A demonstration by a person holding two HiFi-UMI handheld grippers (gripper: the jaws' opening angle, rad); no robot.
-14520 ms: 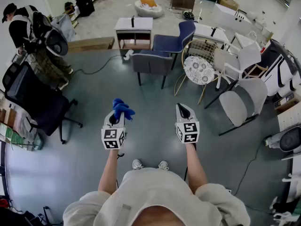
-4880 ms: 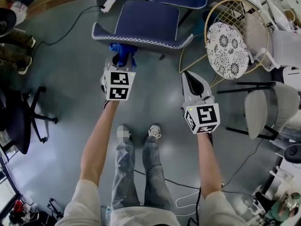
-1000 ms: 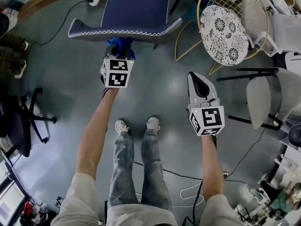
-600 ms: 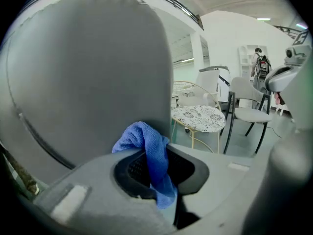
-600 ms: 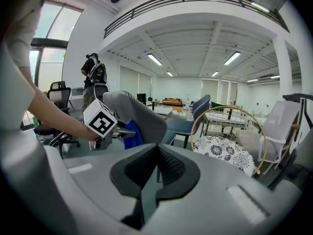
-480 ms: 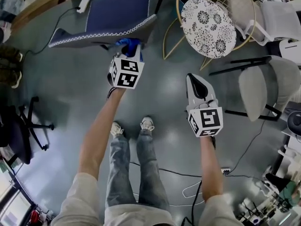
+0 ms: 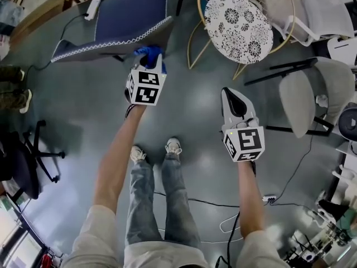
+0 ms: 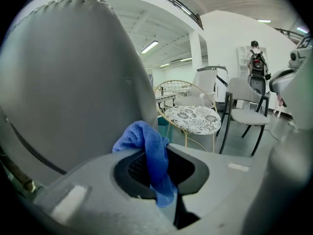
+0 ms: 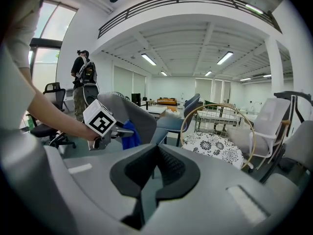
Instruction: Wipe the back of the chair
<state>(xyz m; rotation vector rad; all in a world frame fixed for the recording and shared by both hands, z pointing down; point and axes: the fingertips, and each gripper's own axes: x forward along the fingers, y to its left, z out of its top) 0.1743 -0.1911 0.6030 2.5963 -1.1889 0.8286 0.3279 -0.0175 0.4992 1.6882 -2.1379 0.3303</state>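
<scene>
Clearly, left hand-held gripper clamps blue cloth against the chair back.

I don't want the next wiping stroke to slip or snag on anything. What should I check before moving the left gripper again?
1. Cloth gripped: ok. The blue cloth is clamped in the left gripper, with a bunch sticking out ahead of the jaws.
2. Cloth on the chair back: cannot tell. It is right at the surface, but contact isn't clear.
3. Right gripper out of the way: ok. It is shut, empty and apart from the chair.
4. Room beside the stroke: ok. The wire chair stands apart from the left gripper.
5. Footing: ok. The cable lies behind the shoes, not under them.
</scene>
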